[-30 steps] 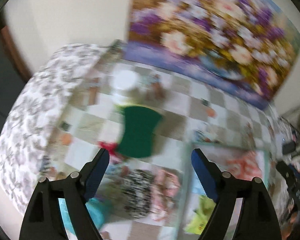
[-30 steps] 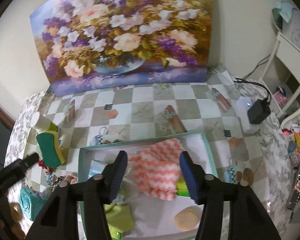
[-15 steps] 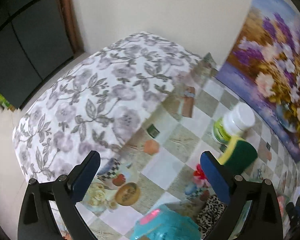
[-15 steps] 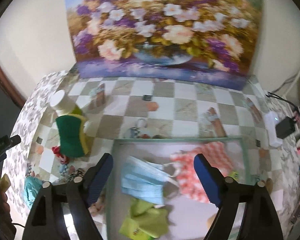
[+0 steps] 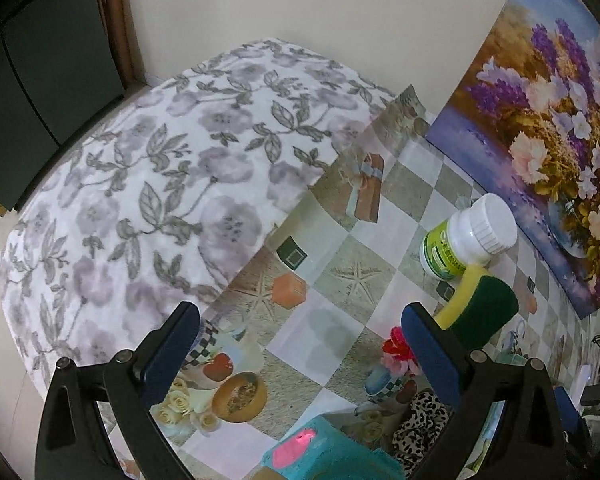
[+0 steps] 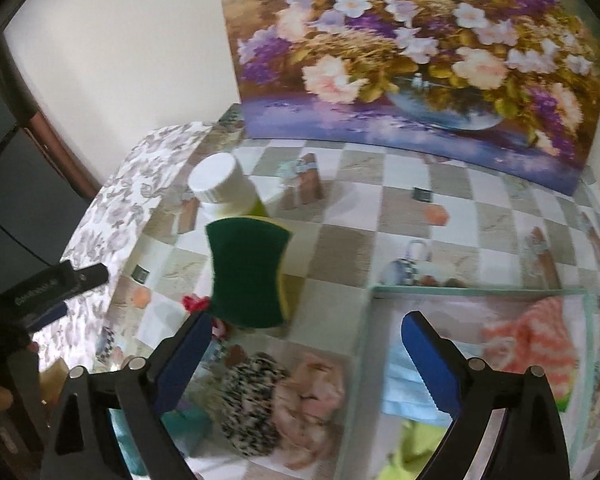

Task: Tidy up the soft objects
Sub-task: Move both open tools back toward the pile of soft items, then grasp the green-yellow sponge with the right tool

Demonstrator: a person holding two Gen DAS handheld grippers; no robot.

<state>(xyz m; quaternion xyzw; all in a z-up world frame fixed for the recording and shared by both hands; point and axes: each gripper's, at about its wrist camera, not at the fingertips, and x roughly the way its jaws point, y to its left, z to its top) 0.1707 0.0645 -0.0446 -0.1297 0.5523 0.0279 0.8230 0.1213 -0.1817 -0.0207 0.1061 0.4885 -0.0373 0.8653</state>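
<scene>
Green sponge (image 6: 247, 270) leans on white-capped bottle (image 6: 224, 186), beside tray (image 6: 480, 289)

Ahead of me the cream wall (image 5: 300, 12) is plain and evenly lit. A large painting of flowers in a vase (image 6: 420, 52) leans against that wall, its lower edge resting on the table. In front of the painting the table wears a checked oilcloth (image 5: 340, 264) printed with starfish, cups and small boxes. To the left of the painting, past the oilcloth's edge, a white cloth with grey flowers and leaves (image 5: 148, 184) covers the rest of the table and falls over its rounded end. Further left of the painting, beyond the wall's corner, stands a brown wooden frame (image 5: 120, 28) with dark panels (image 5: 44, 80) beside it.
</scene>
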